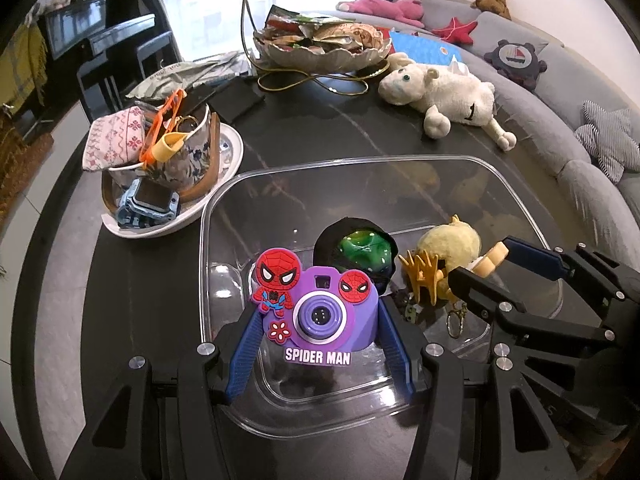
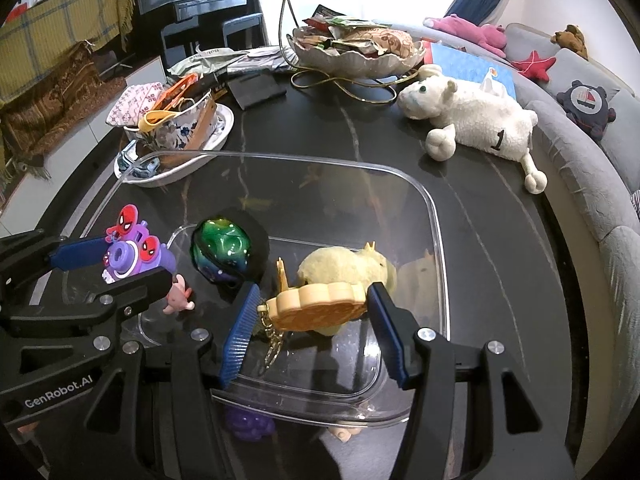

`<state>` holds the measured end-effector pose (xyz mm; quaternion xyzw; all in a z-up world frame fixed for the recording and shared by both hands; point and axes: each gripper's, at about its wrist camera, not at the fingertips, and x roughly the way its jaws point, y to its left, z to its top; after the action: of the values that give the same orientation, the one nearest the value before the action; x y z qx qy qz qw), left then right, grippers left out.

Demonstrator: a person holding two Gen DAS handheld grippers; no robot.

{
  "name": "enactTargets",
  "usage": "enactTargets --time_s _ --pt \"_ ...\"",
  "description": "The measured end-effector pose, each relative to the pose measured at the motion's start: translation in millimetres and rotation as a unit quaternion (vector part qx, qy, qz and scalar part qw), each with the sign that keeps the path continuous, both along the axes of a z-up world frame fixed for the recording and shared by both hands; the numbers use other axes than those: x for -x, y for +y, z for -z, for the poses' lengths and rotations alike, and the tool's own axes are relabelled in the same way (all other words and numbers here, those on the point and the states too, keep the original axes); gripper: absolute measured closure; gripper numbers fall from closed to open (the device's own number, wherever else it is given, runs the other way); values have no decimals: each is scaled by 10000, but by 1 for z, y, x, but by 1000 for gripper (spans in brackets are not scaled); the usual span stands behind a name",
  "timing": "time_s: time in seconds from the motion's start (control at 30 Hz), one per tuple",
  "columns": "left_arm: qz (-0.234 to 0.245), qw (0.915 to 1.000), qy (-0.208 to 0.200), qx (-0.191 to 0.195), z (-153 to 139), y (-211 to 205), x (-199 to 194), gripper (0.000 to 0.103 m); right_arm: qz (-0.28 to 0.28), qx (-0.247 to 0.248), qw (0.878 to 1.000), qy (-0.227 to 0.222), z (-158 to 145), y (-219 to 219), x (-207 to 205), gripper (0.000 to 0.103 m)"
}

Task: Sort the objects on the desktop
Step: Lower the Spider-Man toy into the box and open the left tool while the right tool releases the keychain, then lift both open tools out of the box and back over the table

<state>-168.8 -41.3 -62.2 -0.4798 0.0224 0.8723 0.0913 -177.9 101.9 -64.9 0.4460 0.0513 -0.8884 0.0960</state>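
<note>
My left gripper [image 1: 318, 320] is shut on a purple Spider-Man toy camera [image 1: 320, 312] and holds it over the near left part of a clear plastic bin [image 1: 360, 164]. My right gripper [image 2: 312, 300] is shut on an orange waffle-shaped keychain [image 2: 316, 306] with a gold chain, over the bin's near side. In the bin lie a green-black ball toy [image 2: 222, 254], a yellow plush chick [image 2: 344, 266] and a small pink figure [image 2: 178, 298]. The right gripper also shows in the left wrist view [image 1: 486, 270], and the left gripper in the right wrist view [image 2: 120, 260].
A white dish with a floral cup full of odds and ends [image 1: 160, 160] stands left of the bin. A white plush sheep [image 1: 440, 100] lies at the back right. A two-tier snack stand [image 1: 320, 48] stands behind. A purple toy [image 2: 250, 426] lies by the bin's near rim.
</note>
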Motion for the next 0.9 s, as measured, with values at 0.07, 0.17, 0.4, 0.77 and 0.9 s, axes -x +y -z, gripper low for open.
enactTargets --time_s 0.07,0.17,0.4,0.77,0.9 --pt "1 10000 -11 -7 0 0 1 52 8 -6 10000 -6 0 1 0 50" --pt "9 9999 5 164 2 5 0 52 9 -65 10000 -33 3 1 0 50" --pt "-140 9992 -207 301 -2 6 1 50 91 -176 9998 59 1 2 -3 46" --pt "-6 9998 140 149 -34 8 -31 48 212 -7 9989 421 -24 10 -25 37" --pt "-169 9992 322 186 -43 6 -47 47 254 -43 9975 663 -39 9 -45 37"
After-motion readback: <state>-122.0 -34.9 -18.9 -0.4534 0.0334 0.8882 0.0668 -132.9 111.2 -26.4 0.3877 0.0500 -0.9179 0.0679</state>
